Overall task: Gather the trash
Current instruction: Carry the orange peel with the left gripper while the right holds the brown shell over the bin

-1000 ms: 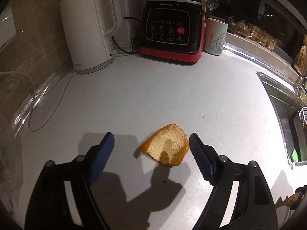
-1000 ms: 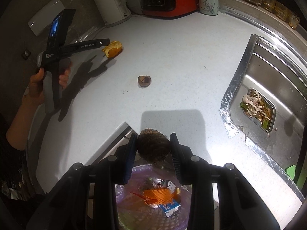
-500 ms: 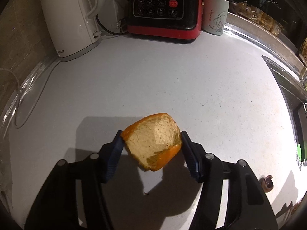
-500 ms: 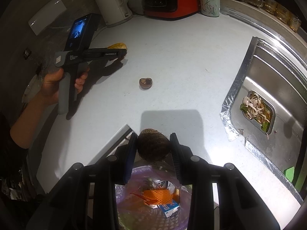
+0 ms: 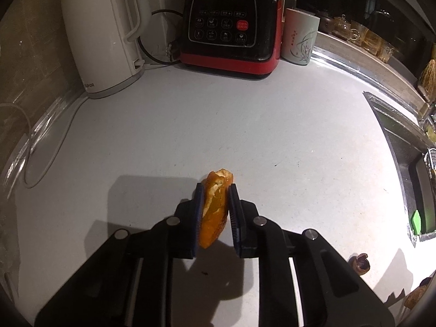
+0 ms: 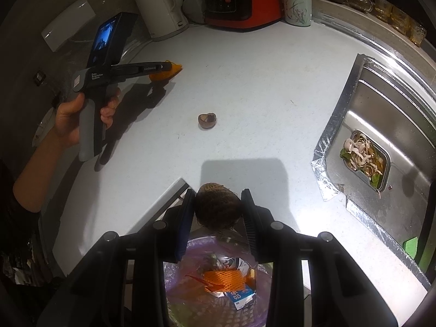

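Observation:
My left gripper (image 5: 215, 190) is shut on an orange peel (image 5: 214, 212), squeezed thin between the blue pads and held above the white counter (image 5: 245, 136). It also shows in the right wrist view (image 6: 170, 68), at the far left with the peel (image 6: 166, 74). My right gripper (image 6: 218, 199) is shut on a brown round husk (image 6: 216, 207), held over a purple-lined trash bin (image 6: 218, 280) below the counter's edge. A small brown shell (image 6: 207, 120) lies mid-counter; it also shows in the left wrist view (image 5: 360, 263).
A white kettle (image 5: 103, 35), a red and black appliance (image 5: 231, 24) and a mug (image 5: 299, 38) stand along the back wall. A steel sink (image 6: 387, 125) on the right holds a strainer of food scraps (image 6: 365, 160). The bin holds packaging and an orange net.
My left gripper closed on the orange peel, squeezing it narrow, and lifted it off the counter. My right gripper has stayed over the bin with the husk.

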The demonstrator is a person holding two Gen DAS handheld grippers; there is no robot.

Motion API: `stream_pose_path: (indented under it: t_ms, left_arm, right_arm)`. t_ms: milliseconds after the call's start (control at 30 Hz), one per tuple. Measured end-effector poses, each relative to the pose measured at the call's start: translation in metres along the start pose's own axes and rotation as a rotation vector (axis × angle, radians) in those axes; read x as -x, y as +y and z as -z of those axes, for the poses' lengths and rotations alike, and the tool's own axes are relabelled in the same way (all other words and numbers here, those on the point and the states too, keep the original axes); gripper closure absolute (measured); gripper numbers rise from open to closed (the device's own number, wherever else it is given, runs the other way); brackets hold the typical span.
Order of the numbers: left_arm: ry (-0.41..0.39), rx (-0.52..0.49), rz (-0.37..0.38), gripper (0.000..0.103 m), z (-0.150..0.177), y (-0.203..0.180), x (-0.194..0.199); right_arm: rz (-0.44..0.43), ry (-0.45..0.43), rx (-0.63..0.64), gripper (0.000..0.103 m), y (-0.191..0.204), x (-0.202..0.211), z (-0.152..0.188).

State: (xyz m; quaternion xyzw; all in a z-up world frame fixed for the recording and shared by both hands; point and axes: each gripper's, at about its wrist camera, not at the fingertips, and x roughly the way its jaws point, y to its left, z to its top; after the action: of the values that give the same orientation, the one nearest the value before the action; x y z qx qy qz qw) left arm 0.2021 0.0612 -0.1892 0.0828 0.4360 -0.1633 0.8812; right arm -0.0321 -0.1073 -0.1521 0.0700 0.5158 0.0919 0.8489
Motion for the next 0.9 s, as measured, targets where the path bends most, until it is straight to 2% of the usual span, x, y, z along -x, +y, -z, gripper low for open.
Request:
stream_pose_path:
  t_ms: [433,900]
  left_arm:
    - [-0.025,0.002,0.041,0.085,0.005,-0.004,0.023]
    - [-0.026,0.009,0.031,0.085,0.011,-0.014,0.041]
  right_arm:
    - [0.012,-0.035,0.037,0.068,0.010,0.011,-0.013]
    - [-0.009,-0.176,0.157,0.068,0.049,0.054,-0.040]
